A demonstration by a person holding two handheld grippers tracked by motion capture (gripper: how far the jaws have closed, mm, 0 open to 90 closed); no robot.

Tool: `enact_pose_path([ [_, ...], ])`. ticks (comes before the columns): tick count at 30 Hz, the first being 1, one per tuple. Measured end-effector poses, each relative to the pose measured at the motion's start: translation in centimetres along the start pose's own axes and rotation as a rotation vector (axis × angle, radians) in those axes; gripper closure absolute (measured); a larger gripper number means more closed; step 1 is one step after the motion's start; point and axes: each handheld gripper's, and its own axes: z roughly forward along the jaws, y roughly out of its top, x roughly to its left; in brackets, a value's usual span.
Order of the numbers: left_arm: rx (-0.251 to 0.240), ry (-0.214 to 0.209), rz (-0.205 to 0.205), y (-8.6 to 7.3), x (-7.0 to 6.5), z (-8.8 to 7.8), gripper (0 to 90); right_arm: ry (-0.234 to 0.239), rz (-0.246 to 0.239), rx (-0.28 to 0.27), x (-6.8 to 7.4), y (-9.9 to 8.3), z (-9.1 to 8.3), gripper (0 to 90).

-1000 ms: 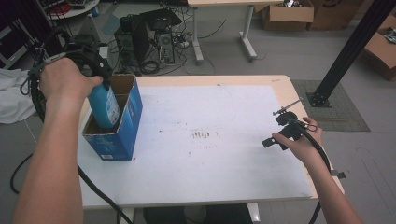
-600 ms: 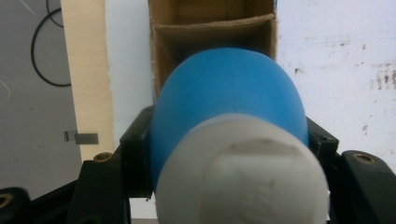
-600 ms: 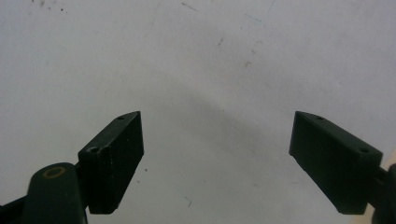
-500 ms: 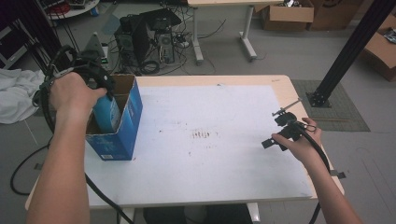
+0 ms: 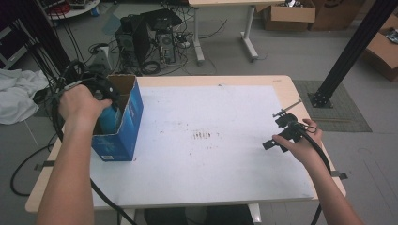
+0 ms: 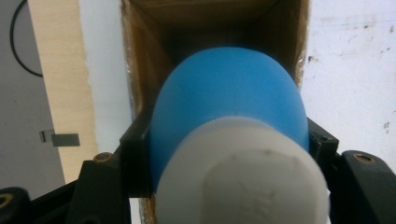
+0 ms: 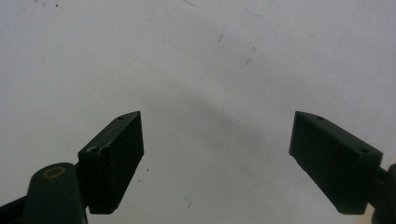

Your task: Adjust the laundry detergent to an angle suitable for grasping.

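The left gripper [image 6: 224, 186] has its fingers [image 6: 135, 154] clamped on a blue bottle [image 6: 229, 107] just under its white cap [image 6: 243, 177], so it hangs bottom-first into the open blue box [image 5: 129, 117] at the desk's [image 5: 225, 154] left edge. Its long axis runs upright, cap up; its base seems not yet down. The right gripper [image 7: 215, 154] waits over bare desk, fingers spread and empty.
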Motion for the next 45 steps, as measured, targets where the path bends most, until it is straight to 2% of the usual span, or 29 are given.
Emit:
enact_pose_path([
  [2,0.007,-0.001,0.0,0.0,-0.1,0.5,38.2,0.003,0.01,0.002,0.1,0.0,0.0,17.9],
  [19,0.052,0.001,0.007,0.0,0.2,3.5,38.2,0.001,-0.003,0.014,0.1,0.2,0.5,17.9],
  [32,0.08,0.018,0.01,0.1,0.1,4.8,38.2,0.001,-0.003,0.013,0.0,0.1,0.7,17.9],
  [45,0.088,0.016,0.006,-0.1,0.2,5.0,37.9,0.004,-0.003,0.012,0.0,0.0,0.6,17.9],
])
